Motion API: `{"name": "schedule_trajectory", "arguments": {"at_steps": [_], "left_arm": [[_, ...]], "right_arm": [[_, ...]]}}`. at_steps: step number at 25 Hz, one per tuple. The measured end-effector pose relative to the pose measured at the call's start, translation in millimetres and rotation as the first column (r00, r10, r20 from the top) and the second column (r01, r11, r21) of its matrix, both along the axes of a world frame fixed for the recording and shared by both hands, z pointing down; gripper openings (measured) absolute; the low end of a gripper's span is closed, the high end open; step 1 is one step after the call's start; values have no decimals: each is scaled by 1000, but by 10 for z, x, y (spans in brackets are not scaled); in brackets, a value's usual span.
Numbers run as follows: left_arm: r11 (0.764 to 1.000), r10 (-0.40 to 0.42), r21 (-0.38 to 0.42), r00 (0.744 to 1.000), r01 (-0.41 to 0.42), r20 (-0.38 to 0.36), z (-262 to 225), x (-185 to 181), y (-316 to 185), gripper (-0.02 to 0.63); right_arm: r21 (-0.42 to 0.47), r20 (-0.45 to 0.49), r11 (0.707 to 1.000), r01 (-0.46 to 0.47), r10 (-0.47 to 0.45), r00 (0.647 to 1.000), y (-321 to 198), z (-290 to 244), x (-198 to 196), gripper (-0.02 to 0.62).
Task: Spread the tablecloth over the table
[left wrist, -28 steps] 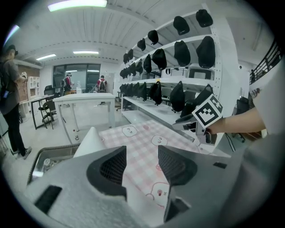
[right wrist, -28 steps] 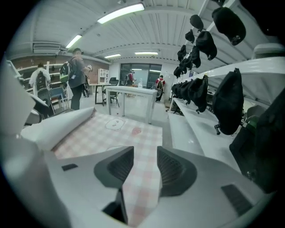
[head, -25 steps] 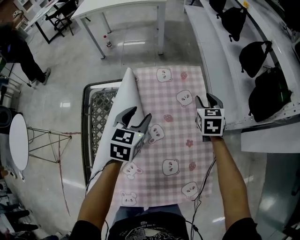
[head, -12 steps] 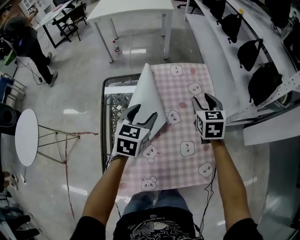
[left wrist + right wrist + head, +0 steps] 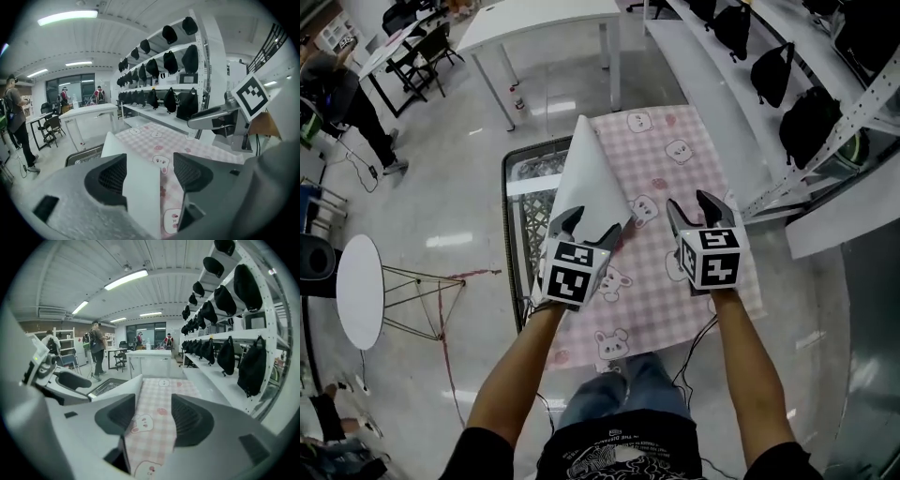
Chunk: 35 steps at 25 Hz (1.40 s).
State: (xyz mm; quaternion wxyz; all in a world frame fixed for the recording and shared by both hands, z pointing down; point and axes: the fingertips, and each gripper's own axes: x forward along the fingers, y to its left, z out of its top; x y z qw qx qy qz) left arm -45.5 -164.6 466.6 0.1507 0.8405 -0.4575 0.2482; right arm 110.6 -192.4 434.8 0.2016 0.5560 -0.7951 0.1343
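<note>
Left gripper view has the left tool [image 5: 150, 174] pressed on a fold of the tablecloth [image 5: 161, 140], whose plain white underside is turned up between the jaws. The right tool [image 5: 155, 417] is seen, in the right gripper view, pinching the printed side: pink and white checks with bear faces and small red motifs. In the head view the cloth is shown reaching forward from both tools, its left edge lifted and rolled over in a white cone (a shape that neither gripper view gives whole), the rest lying flat. A wire basket [image 5: 528, 202] is set just beside the cloth's left edge; its contents cannot be made out. Black bags [image 5: 811, 117] are ranged on the white shelves [image 5: 703, 84] to the right.
</note>
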Motion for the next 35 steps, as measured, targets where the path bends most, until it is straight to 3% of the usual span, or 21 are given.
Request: {"name": "schedule_trajectory", "arguments": {"at_steps": [9, 14, 24, 27, 35], "left_arm": [[995, -29, -86, 987, 43, 161, 772, 341, -233, 385], [993, -66, -70, 952, 91, 298, 1112, 355, -383, 390], [985, -126, -54, 887, 167, 445, 1357, 144, -427, 389], [982, -135, -63, 885, 181, 445, 1368, 129, -444, 360], [984, -140, -48, 902, 174, 410, 1096, -39, -452, 200]], "right_arm": [[-63, 95, 998, -20, 26, 995, 123, 421, 268, 244], [-124, 139, 992, -24, 41, 989, 114, 751, 453, 242], [-163, 168, 986, 20, 8, 986, 83, 960, 406, 236], [-166, 170, 986, 31, -2, 986, 37, 1001, 396, 235], [-163, 185, 985, 52, -21, 982, -9, 949, 262, 227]]}}
